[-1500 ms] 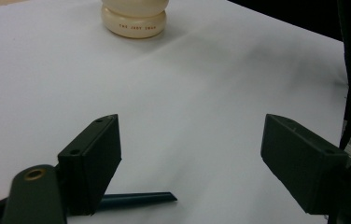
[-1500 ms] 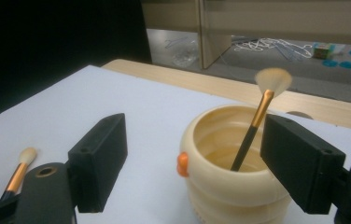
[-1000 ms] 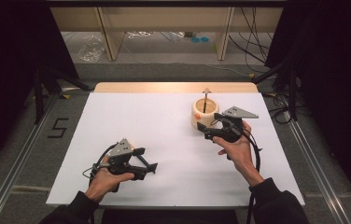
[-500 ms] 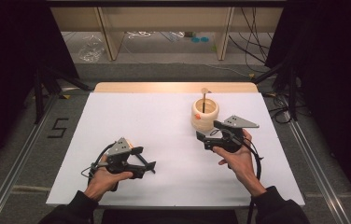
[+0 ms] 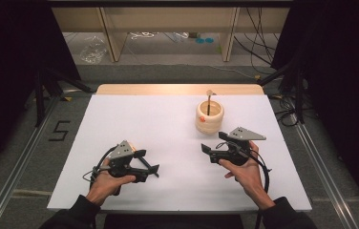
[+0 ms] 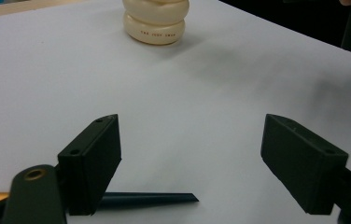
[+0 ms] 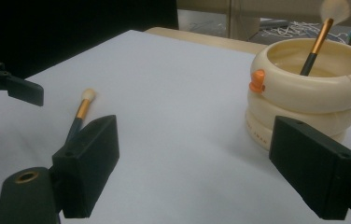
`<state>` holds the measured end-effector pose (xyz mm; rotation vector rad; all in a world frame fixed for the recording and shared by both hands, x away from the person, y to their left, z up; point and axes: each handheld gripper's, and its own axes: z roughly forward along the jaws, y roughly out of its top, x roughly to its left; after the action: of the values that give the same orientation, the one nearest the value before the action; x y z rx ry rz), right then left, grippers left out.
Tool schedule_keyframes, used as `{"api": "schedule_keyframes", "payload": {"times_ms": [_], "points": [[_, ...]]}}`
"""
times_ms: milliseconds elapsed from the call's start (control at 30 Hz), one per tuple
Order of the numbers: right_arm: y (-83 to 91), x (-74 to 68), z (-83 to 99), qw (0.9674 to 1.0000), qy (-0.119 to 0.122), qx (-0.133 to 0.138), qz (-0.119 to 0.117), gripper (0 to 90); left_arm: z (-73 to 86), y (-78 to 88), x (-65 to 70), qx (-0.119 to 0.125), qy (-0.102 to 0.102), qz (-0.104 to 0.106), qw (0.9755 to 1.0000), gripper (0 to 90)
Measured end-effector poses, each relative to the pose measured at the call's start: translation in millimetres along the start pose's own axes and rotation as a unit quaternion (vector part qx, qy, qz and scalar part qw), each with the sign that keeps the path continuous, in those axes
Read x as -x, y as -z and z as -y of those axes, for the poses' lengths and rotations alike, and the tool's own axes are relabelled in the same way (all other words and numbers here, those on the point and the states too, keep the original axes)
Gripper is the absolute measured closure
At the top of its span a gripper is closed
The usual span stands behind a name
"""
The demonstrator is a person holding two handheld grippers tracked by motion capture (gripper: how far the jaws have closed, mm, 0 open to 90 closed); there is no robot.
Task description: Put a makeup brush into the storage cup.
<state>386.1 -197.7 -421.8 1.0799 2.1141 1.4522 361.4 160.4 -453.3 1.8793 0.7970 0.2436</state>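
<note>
2 makeup brushes (image 7: 81,113), 1 cream ringed holder (image 5: 209,117), 2 claws (image 5: 150,168), 1 white table (image 5: 144,124)

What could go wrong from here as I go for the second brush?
The loose brush lies flat on the white table, so the open left gripper could push it away rather than pinch it. The cream holder looks light; the open right gripper nearby might tip it and the brush standing in it.
</note>
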Motion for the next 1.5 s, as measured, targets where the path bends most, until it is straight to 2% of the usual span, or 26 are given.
{"api": "schedule_keyframes", "payload": {"times_ms": [33, 133, 167, 200, 300, 333, 400, 433, 533, 567, 700, 767, 1067, 1167, 1233, 1300, 1367, 1433, 1500], "points": [[-0.8, 0.4, 1.1, 0.9999, 0.009, 0.009, 0.005, 16.9, 0.0, 0.0, -0.1, 0.000, 0.000, 0.000, 1.0000, 20.1], [2.7, -2.8, 3.4, 1.0000, -0.004, -0.006, -0.004, 16.9, 0.0, 0.0, -0.6, 0.000, 0.000, 0.001, 1.0000, 20.0], [2.3, -1.9, 4.6, 1.0000, 0.008, 0.003, 0.000, 16.9, 0.2, -0.3, -0.7, 0.002, 0.001, 0.002, 1.0000, 20.0], [2.9, -3.7, 5.6, 1.0000, -0.002, 0.000, -0.008, 16.9, 0.2, -0.6, -0.8, 0.002, 0.001, 0.002, 1.0000, 20.0], [5.6, -5.1, 7.7, 1.0000, 0.002, 0.000, -0.006, 16.8, 0.4, -0.7, -0.6, 0.002, 0.001, 0.002, 1.0000, 20.0], [7.5, -5.3, 8.0, 0.9999, 0.003, -0.008, -0.007, 16.9, 0.3, -0.4, -0.7, 0.000, 0.001, 0.001, 1.0000, 20.0], [7.8, -5.9, 10.5, 1.0000, 0.004, 0.002, -0.005, 16.9, 0.3, -0.2, -0.8, -0.001, 0.001, 0.000, 1.0000, 20.0], [9.7, -6.7, 11.1, 0.9999, 0.001, -0.009, -0.007, 16.9, 0.2, -0.1, -0.9, -0.001, 0.001, 0.000, 1.0000, 20.0], [12.9, -8.1, 13.2, 0.9999, -0.005, -0.011, -0.010, 16.8, 0.5, -0.2, -0.8, -0.002, 0.001, 0.000, 1.0000, 20.0], [13.1, -7.8, 14.0, 0.9999, 0.002, -0.010, -0.007, 16.8, 0.6, -0.1, -0.7, -0.002, 0.001, 0.000, 1.0000, 20.0], [14.6, -8.7, 15.7, 0.9999, 0.002, -0.007, -0.008, 16.8, 0.6, 0.4, -1.0, -0.003, 0.001, -0.001, 1.0000, 20.0], [15.8, -8.5, 16.0, 0.9999, 0.008, -0.009, 0.002, 16.8, 0.5, 0.0, -1.4, -0.003, 0.002, 0.000, 1.0000, 20.0], [17.3, -8.9, 18.3, 0.9999, 0.002, -0.010, -0.007, 16.8, -0.2, -0.3, -6.1, -0.003, 0.006, 0.003, 1.0000, 16.6], [17.9, -9.4, 18.7, 0.9999, 0.004, -0.014, -0.007, 16.8, -1.4, 0.3, -10.8, -0.002, -0.003, 0.002, 1.0000, 16.3], [17.7, -8.6, 19.2, 0.9999, 0.012, -0.010, 0.002, 16.8, -2.2, 0.8, -14.5, -0.011, -0.008, 0.000, 0.9999, 16.1], [17.4, -9.0, 18.8, 0.9998, 0.007, -0.016, -0.006, 16.8, -2.2, 0.9, -20.0, -0.022, -0.013, 0.002, 0.9997, 16.1], [16.7, -9.2, 18.9, 0.9998, 0.008, -0.018, -0.007, 16.8, -3.1, 1.3, -25.8, -0.032, -0.027, 0.002, 0.9991, 16.1], [15.6, -9.5, 19.0, 0.9999, 0.011, -0.011, -0.003, 16.9, -4.9, 1.5, -30.2, -0.040, -0.031, 0.003, 0.9987, 16.1], [15.0, -10.4, 19.2, 0.9999, 0.005, -0.014, -0.009, 17.0, -8.8, 2.6, -35.1, -0.047, -0.036, 0.007, 0.9982, 16.1]]}}
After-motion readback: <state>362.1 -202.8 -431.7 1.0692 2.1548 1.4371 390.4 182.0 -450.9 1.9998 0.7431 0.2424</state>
